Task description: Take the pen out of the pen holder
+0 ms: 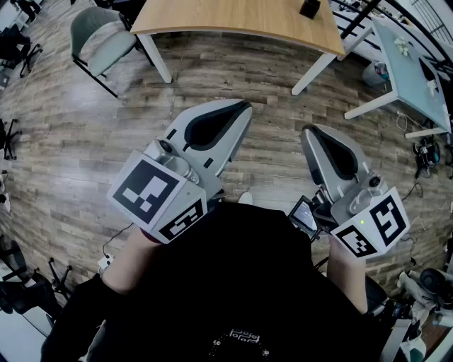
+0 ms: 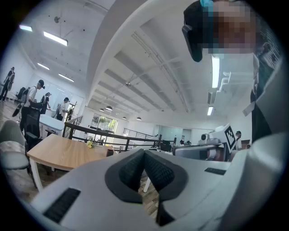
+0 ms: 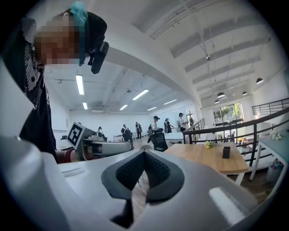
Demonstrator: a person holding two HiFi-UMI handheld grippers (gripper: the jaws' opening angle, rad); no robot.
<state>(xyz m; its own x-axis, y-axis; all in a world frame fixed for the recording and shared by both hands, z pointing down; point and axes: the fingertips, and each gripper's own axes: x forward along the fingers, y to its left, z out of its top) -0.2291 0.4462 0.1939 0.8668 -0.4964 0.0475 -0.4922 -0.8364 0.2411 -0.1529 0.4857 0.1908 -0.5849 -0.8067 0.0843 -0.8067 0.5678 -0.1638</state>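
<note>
Both grippers are held close to the person's chest, level, over bare plank floor, well short of the work. The left gripper has its jaws together, tips meeting with nothing between them. The right gripper is the same, closed on nothing.

The holder is a small dark cup standing upright near the right end of the wooden table, well ahead of both hands. From the right gripper's own view it sits off to the right of the closed tips. From the left gripper's view it lies to the left of them. The two noses are angled inward, and the holder lies ahead between their lines. The right gripper looks the nearer of the two, I'd say.

The pen I can't make out at all, it is too small at this range. If it stands in the cup, its long axis would run upright, and the pull would be straight up. That is a guess, not a sighting.

Writing: only black-and-white square markers on the gripper cubes, no letters. There is some pale print low on the person's dark top, too small to read.
</note>
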